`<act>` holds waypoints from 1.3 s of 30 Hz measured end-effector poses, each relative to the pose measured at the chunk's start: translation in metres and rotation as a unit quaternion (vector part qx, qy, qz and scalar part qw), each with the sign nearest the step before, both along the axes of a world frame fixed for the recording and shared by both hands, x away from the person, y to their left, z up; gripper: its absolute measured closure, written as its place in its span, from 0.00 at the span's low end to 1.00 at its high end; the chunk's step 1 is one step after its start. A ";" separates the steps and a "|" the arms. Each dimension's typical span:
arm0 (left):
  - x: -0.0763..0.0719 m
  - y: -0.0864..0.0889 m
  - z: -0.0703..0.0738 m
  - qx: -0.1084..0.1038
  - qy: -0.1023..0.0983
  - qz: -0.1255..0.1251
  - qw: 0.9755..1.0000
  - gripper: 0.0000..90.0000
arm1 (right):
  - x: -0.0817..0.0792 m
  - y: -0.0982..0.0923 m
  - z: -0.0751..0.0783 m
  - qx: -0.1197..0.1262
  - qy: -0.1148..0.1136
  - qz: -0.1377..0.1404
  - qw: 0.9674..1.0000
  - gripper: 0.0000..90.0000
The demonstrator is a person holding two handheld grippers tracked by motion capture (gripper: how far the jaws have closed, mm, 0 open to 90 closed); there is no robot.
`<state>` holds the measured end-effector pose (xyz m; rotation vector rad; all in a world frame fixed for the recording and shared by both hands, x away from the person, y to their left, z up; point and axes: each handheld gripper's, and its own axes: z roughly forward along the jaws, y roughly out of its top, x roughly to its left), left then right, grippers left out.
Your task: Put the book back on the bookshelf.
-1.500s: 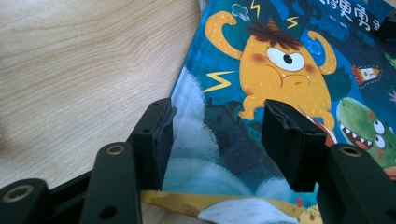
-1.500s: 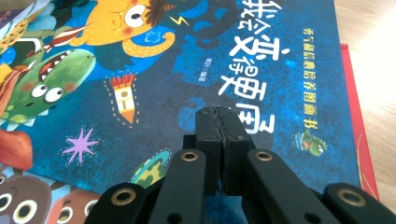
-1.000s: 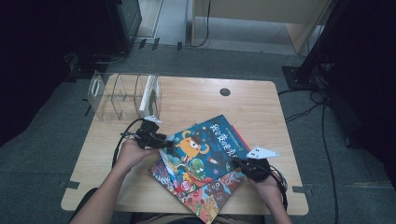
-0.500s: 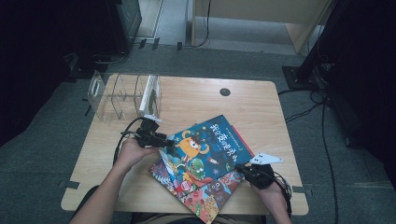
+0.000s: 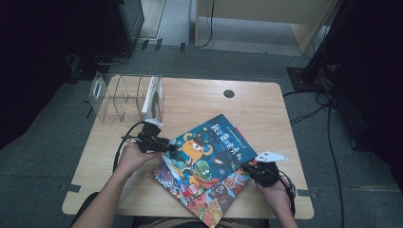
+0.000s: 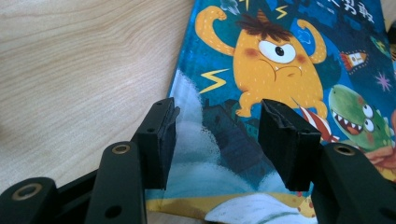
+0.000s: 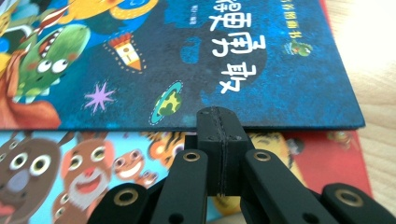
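A clear rack (image 5: 124,97) with upright dividers stands at the far left of the tabletop (image 5: 266,107), with a thin white item upright in its rightmost slot. Just in front of it, the left tool (image 5: 164,145) hovers at the left edge of the blue book (image 5: 214,147), pointing right across it. In the left gripper view the left tool (image 6: 217,135) has its jaws parted, with the cover's white cloud and dark skyline between them; the pads (image 6: 161,135) press on nothing, so this tool is released. The blue book (image 6: 289,70), with a one-eyed orange monster on it, lies flat and askew in the middle of the tabletop, on top of a red book (image 5: 211,199) whose near corner sticks out toward the person. A small dark hole (image 5: 229,93) sits in the tabletop beyond the books. At the right, the right tool (image 5: 247,168) meets the books' near right edge. In the right gripper view the right tool (image 7: 219,126) is clenched, pads together with nothing between them, its tip at the blue book's (image 7: 196,60) lower edge, above the red book's (image 7: 70,158) cartoon animals.
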<state>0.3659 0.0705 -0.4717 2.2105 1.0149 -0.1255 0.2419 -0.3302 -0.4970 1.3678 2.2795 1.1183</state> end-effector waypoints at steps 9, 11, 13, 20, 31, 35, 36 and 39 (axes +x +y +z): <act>-0.008 0.008 0.000 -0.008 0.005 0.010 1.000 0.53 | 0.019 -0.002 0.000 0.005 0.003 -0.012 1.000 0.99; -0.008 0.010 0.000 -0.011 0.000 0.020 1.000 0.53 | 0.023 -0.001 0.000 0.008 0.008 -0.016 1.000 0.99; -0.007 0.012 0.000 -0.006 -0.005 0.026 1.000 0.52 | 0.026 -0.001 0.000 0.008 0.008 -0.016 1.000 0.99; -0.010 0.012 -0.002 0.004 -0.003 0.027 1.000 0.52 | 0.035 0.000 0.001 0.007 0.010 -0.017 1.000 0.99; -0.017 0.008 -0.005 0.008 0.016 0.025 1.000 0.53 | 0.048 0.004 0.000 0.006 0.005 -0.023 1.000 0.99; -0.021 0.007 -0.001 0.001 0.009 0.026 1.000 0.53 | 0.053 0.005 -0.001 0.007 0.004 -0.026 1.000 0.99; -0.022 0.007 -0.001 0.002 0.009 0.023 1.000 0.53 | 0.055 0.006 -0.001 0.007 0.003 -0.025 1.000 0.99; -0.024 0.006 -0.003 0.003 0.015 0.020 1.000 0.53 | 0.060 0.006 -0.001 0.004 0.009 -0.026 1.000 0.98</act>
